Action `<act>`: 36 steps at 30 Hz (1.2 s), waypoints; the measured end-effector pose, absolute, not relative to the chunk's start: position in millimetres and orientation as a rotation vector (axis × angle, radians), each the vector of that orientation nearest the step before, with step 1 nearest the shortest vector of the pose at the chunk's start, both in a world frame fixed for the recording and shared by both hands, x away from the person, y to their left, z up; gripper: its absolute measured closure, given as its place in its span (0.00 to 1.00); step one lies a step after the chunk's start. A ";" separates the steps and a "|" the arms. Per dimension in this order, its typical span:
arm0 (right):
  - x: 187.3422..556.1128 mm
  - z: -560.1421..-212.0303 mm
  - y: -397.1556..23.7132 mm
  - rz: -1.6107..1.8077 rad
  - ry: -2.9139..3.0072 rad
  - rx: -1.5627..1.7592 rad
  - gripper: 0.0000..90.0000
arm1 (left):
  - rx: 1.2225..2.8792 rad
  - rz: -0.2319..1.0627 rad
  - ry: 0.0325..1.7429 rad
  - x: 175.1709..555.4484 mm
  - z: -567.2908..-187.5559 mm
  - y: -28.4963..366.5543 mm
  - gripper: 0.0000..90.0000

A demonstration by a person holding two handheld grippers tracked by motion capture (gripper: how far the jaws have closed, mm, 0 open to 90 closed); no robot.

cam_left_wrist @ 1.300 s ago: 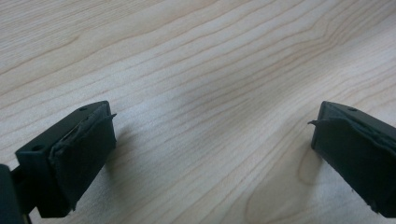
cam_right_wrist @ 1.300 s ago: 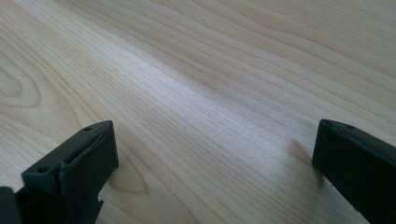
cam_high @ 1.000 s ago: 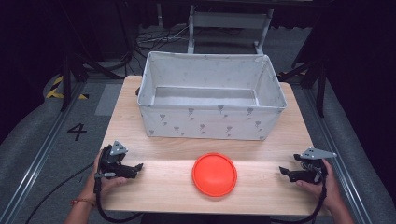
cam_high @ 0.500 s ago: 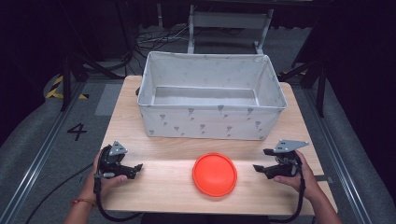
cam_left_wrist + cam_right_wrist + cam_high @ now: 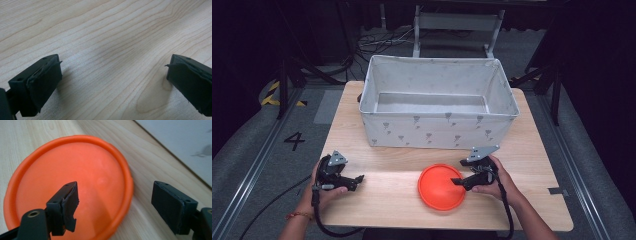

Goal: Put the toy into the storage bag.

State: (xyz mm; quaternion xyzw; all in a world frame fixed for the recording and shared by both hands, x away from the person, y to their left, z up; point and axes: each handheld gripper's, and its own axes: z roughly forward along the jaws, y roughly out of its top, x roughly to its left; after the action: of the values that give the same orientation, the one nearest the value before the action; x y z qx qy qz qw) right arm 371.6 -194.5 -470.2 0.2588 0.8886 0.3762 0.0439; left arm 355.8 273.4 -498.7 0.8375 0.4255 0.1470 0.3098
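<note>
One pair of tongs sits at each side of the bench [image 5: 387, 200], two in all. At the left, the left tongs [image 5: 358, 180] rest low on the wood in the person's left hand [image 5: 319, 187], with the jaws standing wide apart; in the left gripper view nothing but bare wood grain lies between them.

Toward the middle there is one orange disc [image 5: 442, 187] — a shallow, round thing with a raised rim, lying flat on the bench near its front edge. Behind it stands one box [image 5: 439, 132], pale fabric with small grey marks, set across the back half of the bench; its inside shows a plain grey floor with nothing in it. The disc and the box are apart, with a strip of wood between.

At the right, the right tongs [image 5: 457, 181] — held in the right hand [image 5: 494, 182] — hang over the disc's right edge. The jaws stand open and hold nothing: in the right gripper view one jaw is above the disc's orange face, the other above the wood beside the rim.
</note>
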 end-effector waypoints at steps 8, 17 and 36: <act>369.9 -486.8 -181.7 1.093 2.775 0.768 0.27 | 2.213 0.385 1.120 356.0 -498.7 274.0 0.00; 360.8 -493.1 -172.7 1.053 2.750 0.725 0.21 | 2.213 0.385 1.119 356.0 -498.7 274.0 0.00; 369.0 -472.1 -208.0 1.388 2.716 0.873 0.88 | 2.207 0.386 1.128 358.4 -498.9 272.5 0.00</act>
State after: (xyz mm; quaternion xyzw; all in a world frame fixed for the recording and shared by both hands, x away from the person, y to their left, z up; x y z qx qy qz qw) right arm 369.0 -208.0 -472.1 0.2751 0.8560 0.4375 -0.0155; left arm 358.4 272.5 -498.9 0.8362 0.4274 0.1462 0.3111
